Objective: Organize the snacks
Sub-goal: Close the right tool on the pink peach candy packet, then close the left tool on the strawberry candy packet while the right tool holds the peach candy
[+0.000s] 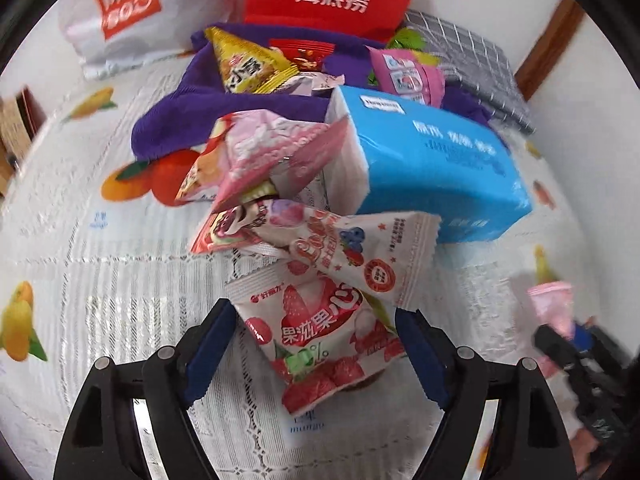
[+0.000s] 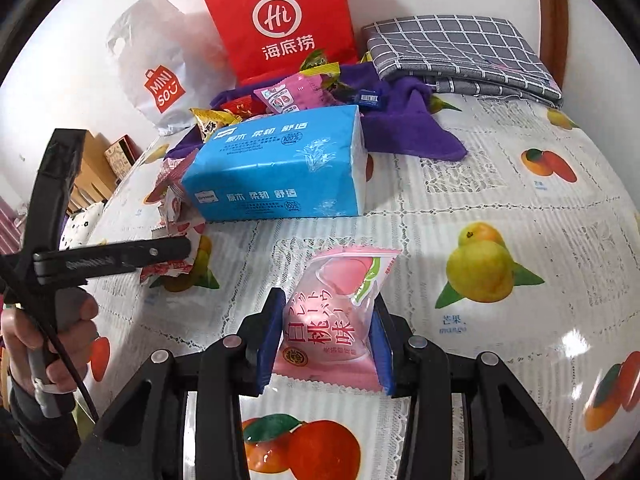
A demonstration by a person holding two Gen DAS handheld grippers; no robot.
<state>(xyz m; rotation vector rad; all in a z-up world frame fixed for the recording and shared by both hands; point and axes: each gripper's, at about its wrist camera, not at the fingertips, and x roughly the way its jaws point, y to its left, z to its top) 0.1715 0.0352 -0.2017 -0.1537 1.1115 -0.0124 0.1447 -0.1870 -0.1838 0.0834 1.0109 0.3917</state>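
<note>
My left gripper (image 1: 316, 344) is open, its blue pads on either side of a strawberry snack packet (image 1: 320, 340) lying on the table. A berry packet (image 1: 352, 252) and pink packets (image 1: 272, 156) lie piled just beyond it. My right gripper (image 2: 326, 340) is shut on a pink peach snack packet (image 2: 336, 312), held above the tablecloth; it also shows blurred in the left wrist view (image 1: 552, 304). More snacks (image 2: 288, 96) lie on a purple cloth (image 2: 400, 128). The left gripper shows at the left in the right wrist view (image 2: 176, 248).
A blue tissue pack (image 2: 280, 164) lies mid-table. A red paper bag (image 2: 280, 20) and a white Miniso bag (image 2: 160, 68) stand at the back wall. A folded grey checked cloth (image 2: 460, 48) lies at the back right. The fruit-print tablecloth (image 2: 500, 208) covers the table.
</note>
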